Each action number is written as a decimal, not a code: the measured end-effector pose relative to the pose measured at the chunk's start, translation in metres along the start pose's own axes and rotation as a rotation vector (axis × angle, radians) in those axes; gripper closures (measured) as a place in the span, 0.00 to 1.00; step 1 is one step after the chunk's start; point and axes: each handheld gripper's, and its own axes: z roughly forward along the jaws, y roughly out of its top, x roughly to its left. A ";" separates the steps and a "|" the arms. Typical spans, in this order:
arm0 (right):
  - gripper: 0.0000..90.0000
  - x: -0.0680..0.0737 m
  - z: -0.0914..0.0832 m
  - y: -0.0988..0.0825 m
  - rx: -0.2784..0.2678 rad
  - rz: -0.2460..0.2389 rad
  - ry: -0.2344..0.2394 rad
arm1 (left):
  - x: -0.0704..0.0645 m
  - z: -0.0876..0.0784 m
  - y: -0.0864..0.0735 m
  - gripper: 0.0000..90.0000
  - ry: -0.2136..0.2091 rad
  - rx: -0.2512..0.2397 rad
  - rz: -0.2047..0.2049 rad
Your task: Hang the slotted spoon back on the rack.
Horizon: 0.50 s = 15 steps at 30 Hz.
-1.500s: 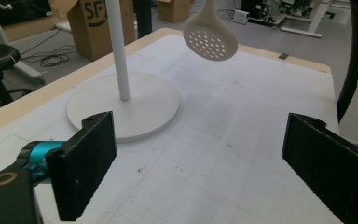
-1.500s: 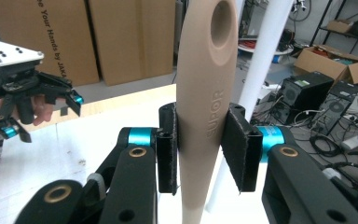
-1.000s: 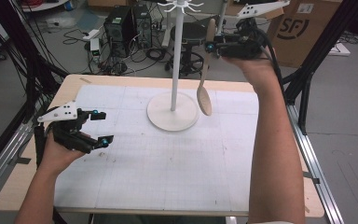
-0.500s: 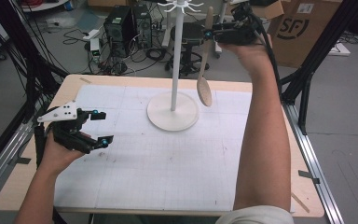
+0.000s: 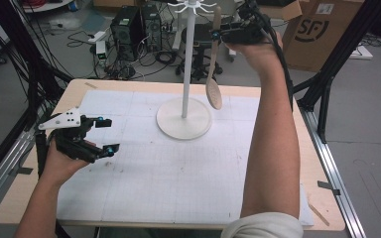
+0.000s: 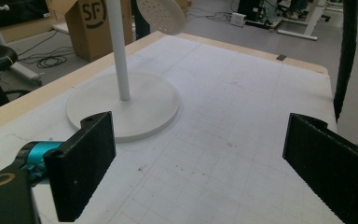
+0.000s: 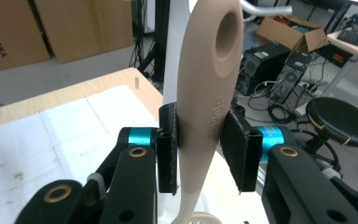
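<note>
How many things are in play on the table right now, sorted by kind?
Grippers: 2, the left gripper open over the mat, the right gripper shut on the spoon
Slotted spoons: 1, the spoon, hanging bowl-down
Hook stands: 1, the white stand
Gridded mats: 1, the mat
Total: 5

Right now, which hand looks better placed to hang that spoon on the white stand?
The right. The right gripper is already clamped on the spoon handle, raised beside the hooks atop the white stand. The left gripper rests low over the table, jaws open and empty.
</note>
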 end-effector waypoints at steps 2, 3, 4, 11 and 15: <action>0.75 0.001 0.003 0.002 0.014 -0.009 -0.003 | 0.000 0.000 0.000 0.11 0.002 0.001 0.005; 0.75 0.001 0.003 0.002 0.016 -0.009 -0.003 | 0.000 0.000 0.000 0.11 0.001 -0.003 0.003; 0.75 0.001 0.004 0.002 0.020 -0.005 -0.004 | 0.000 0.000 0.000 0.11 0.002 -0.002 0.004; 0.75 0.003 0.009 0.006 0.029 -0.006 -0.013 | 0.000 0.000 0.000 0.11 -0.002 -0.003 -0.002; 0.75 0.003 0.011 0.006 0.030 0.000 -0.018 | 0.000 -0.001 -0.001 0.11 -0.002 -0.003 -0.004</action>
